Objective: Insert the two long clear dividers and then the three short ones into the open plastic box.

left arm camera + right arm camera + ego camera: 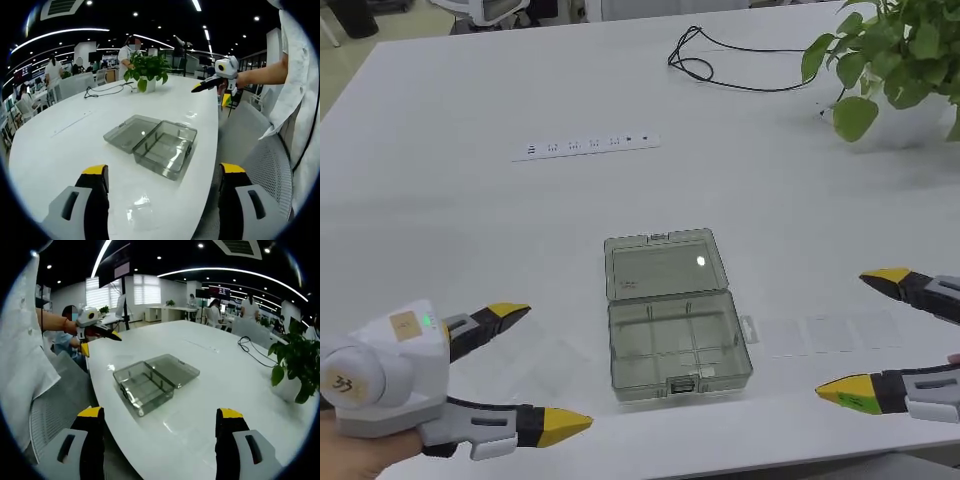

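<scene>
A smoky clear plastic box (678, 345) lies open in the middle of the white table, its lid (665, 265) flat behind the base. Faint lines cross inside the base. Clear flat divider pieces (830, 333) lie on the table just right of the box, and fainter clear pieces (555, 365) lie to its left. My left gripper (548, 368) hovers open at the lower left, over those left pieces (142, 210). At the lower right my right gripper (852, 334) is open with nothing between its fingers. Both gripper views face the box (162, 145) (150, 380) from opposite sides.
A white power strip (585, 145) lies behind the box, with a black cable (720, 65) further back. A potted plant (890, 60) stands at the far right. The table's near edge runs just below both grippers. People stand in the office behind.
</scene>
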